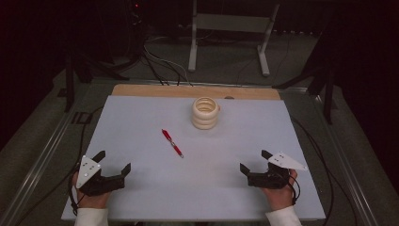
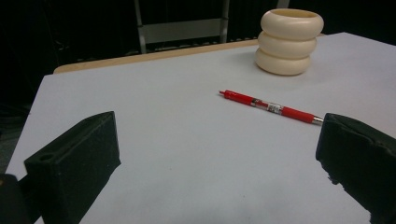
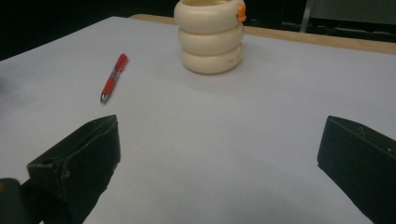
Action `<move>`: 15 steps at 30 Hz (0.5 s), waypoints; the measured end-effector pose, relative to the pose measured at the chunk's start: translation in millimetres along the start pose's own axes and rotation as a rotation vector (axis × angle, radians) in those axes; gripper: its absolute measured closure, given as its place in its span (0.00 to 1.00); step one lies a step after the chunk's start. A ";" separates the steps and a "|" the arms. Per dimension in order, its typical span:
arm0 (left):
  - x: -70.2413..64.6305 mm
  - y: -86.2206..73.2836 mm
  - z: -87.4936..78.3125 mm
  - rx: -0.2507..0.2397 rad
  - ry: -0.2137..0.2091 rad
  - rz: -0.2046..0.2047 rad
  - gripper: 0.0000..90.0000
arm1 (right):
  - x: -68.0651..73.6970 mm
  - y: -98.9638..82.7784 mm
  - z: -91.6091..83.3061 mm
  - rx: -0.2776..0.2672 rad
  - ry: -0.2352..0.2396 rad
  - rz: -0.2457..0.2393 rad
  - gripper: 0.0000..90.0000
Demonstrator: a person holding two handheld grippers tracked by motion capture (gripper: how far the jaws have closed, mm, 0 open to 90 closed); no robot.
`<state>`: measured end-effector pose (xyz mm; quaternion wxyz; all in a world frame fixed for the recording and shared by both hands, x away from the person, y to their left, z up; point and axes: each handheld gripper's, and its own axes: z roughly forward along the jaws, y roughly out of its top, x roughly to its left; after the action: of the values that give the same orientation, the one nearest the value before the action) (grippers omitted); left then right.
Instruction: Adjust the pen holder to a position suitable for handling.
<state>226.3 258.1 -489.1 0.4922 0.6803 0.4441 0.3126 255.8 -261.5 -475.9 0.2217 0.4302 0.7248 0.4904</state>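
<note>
Both claws, left (image 1: 114,161) and right (image 1: 253,161), rest spread (nothing held) on the tabletop (image 1: 141,197); a red pen (image 1: 172,142) lies between, near a cream ringed holder (image 1: 205,113).

A dark lab or test room is shown: a white table (image 1: 141,197), loose cables (image 1: 160,66) on the floor, a metal stand (image 1: 230,28).
</note>
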 end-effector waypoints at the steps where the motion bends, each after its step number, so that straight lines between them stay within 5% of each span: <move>1: 0.0 0.0 0.0 0.000 0.000 0.000 0.00 | 0.0 0.0 0.0 0.000 0.000 0.000 0.00; 15: -1.0 -1.1 1.3 0.003 -0.005 -0.001 0.00 | 15.6 30.4 39.7 0.024 0.032 -0.023 0.00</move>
<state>226.7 256.8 -490.5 0.4924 0.6815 0.4437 0.3100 289.4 -223.1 -463.7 0.2104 0.4165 0.7390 0.4860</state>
